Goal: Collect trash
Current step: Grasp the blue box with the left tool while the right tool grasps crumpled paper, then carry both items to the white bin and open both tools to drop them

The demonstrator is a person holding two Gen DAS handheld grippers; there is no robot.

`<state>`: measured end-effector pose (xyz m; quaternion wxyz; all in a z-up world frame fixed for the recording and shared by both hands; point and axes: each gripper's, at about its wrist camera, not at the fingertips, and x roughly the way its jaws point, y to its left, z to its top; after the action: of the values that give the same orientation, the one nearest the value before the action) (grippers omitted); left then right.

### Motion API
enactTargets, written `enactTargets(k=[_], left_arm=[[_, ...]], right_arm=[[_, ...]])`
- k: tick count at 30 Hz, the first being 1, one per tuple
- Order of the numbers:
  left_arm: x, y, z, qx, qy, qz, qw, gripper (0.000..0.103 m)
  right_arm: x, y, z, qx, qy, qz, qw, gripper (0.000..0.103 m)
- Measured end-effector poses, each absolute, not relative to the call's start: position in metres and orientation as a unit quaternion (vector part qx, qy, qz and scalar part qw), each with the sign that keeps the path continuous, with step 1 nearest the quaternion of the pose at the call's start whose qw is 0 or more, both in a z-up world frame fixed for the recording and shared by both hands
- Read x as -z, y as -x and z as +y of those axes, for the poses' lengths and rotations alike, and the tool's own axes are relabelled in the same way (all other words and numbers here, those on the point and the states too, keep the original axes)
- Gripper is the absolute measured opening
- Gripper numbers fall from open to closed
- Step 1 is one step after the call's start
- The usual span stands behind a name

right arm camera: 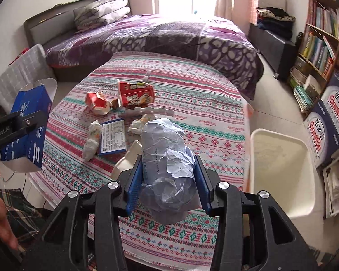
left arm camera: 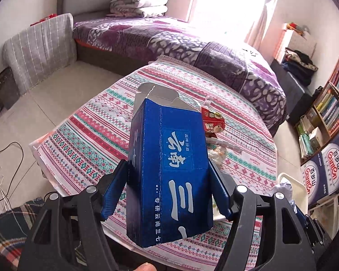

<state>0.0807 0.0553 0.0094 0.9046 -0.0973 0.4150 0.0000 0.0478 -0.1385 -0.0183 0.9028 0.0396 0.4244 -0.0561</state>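
Trash shows as two pieces in the left wrist view: one tall blue cardboard carton [left arm camera: 169, 171] with white lettering, and one crumpled red snack wrapper [left arm camera: 213, 120] lying on the striped patterned tablecloth [left arm camera: 83, 135] just behind it. The left gripper [left arm camera: 168, 194] pinches the carton between its blue pads, long axis running away from the camera, open flap end farthest. That carton hides most of the table's middle. A purple-quilted bed [left arm camera: 169, 43] stands beyond.

From the right wrist view, the right gripper [right arm camera: 168, 180] clamps one crumpled pale blue paper wad [right arm camera: 167, 167], lengthwise along the fingers, held above the tablecloth's near edge. Behind it lie two red crushed food packages [right arm camera: 135, 94], one flat blue-edged printed card [right arm camera: 113, 136] and two or three white tissue scraps [right arm camera: 92, 142]. One white plastic bin [right arm camera: 282, 171] sits on the floor just right of the table. Bookshelves [right arm camera: 321, 33] line the right wall.
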Motion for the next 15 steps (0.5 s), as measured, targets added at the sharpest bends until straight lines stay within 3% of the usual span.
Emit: enactTargets(k=[15], left_arm=[[0.005,-0.022,-0.017,0.066,0.029,0.416,0.907,0.068]], right_arm=[[0.014,0.008,-0.189,0.139,-0.077,0.393,0.906,0.042]])
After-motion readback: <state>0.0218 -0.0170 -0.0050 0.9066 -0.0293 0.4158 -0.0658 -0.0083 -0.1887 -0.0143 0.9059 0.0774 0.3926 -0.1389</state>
